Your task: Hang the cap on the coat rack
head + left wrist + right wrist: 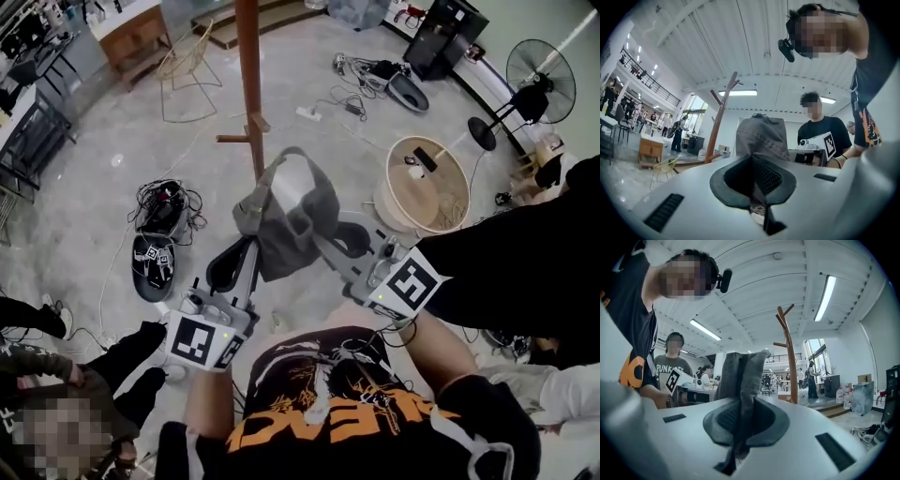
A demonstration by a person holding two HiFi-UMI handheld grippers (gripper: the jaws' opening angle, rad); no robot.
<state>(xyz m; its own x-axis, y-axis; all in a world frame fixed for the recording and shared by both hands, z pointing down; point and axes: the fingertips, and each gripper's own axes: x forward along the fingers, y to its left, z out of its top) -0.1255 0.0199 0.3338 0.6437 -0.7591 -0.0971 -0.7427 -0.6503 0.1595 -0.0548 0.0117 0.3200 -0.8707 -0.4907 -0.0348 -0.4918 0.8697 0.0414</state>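
Observation:
A grey cap (289,214) hangs in the air between my two grippers, just in front of the wooden coat rack (248,75). One of the rack's pegs (238,139) sticks out a little above and left of the cap. My left gripper (247,242) is shut on the cap's left edge, my right gripper (326,242) on its right edge. In the left gripper view the cap (761,135) rises from the shut left gripper (754,187), with the coat rack (720,119) behind it to the left. In the right gripper view folded cap fabric (740,373) sits in the shut right gripper (737,427), the coat rack (789,357) standing to the right.
On the floor lie a round wooden stool (427,183), a standing fan (539,80), a wire chair (187,66), cables and a dark helmet (153,262). A black case (442,36) stands at the back. A second person (819,131) stands close by.

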